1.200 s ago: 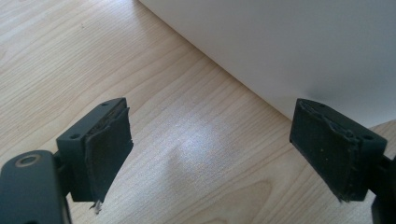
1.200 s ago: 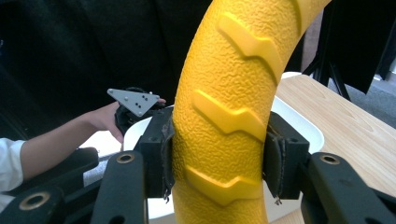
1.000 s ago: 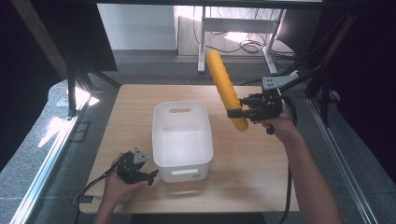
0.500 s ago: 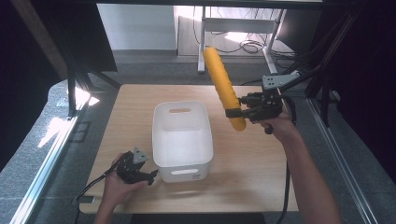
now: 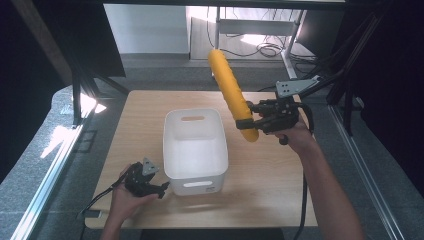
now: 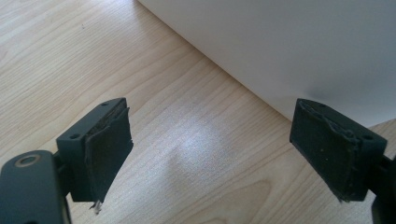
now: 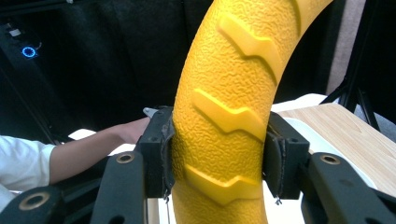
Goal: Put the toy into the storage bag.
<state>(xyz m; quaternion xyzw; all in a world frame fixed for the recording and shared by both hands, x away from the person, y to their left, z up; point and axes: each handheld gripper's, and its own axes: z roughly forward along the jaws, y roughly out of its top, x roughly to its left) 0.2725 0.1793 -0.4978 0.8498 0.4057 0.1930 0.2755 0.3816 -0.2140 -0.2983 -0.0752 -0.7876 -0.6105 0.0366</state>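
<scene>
Above the table's right side, your right gripper (image 5: 256, 116) clamps the yellow roller (image 5: 231, 90) near its lower end, so carry it left over the white bin (image 5: 195, 172) and lower it in, while your left gripper (image 5: 159, 186) rests wide open, empty.

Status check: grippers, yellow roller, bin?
Right gripper clamped near the lower end of the yellow roller, held tilted above the table. Left gripper open, empty, beside the white bin. Bin empty, path clear.
</scene>
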